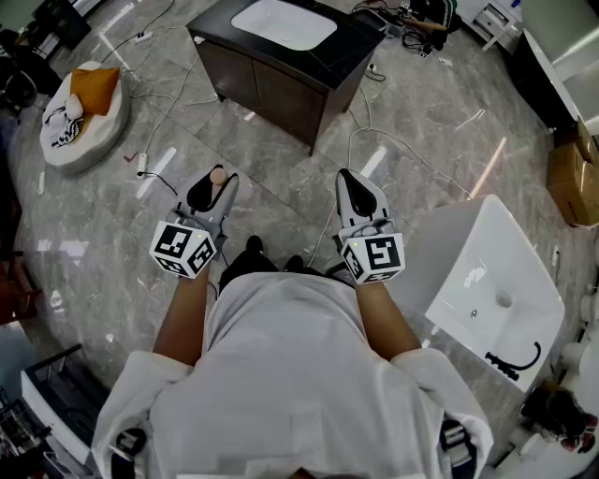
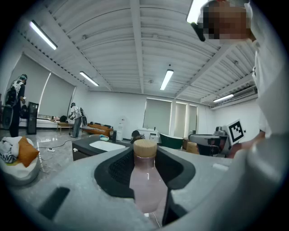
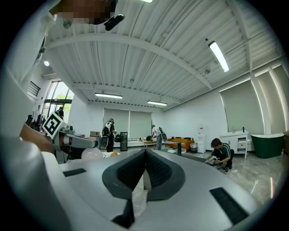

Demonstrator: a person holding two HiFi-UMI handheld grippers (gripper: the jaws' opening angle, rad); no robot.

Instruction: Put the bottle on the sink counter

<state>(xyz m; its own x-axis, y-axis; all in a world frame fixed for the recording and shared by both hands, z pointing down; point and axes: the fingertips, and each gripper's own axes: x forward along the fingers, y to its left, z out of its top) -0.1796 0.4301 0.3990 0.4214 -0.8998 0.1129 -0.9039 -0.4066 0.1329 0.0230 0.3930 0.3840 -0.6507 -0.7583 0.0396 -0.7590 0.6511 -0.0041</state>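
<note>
A small pinkish bottle (image 2: 145,180) with a tan cap stands between the jaws of my left gripper (image 2: 145,169), which is shut on it. In the head view the bottle's cap (image 1: 218,176) shows at the tip of that left gripper (image 1: 211,190), held level above the floor. My right gripper (image 1: 356,190) is beside it, shut and holding nothing; in the right gripper view its black pads (image 3: 158,173) meet at the tips. The dark sink counter (image 1: 351,51) with a white basin (image 1: 284,23) stands ahead across the floor, also seen as the counter (image 2: 86,145) in the left gripper view.
A white freestanding washbasin (image 1: 496,285) stands close at my right. A round white cushion bed with an orange pillow (image 1: 82,108) lies at the far left. Cables (image 1: 393,140) run over the grey marble floor. A cardboard box (image 1: 573,178) is at the right edge. Other people work in the room's background.
</note>
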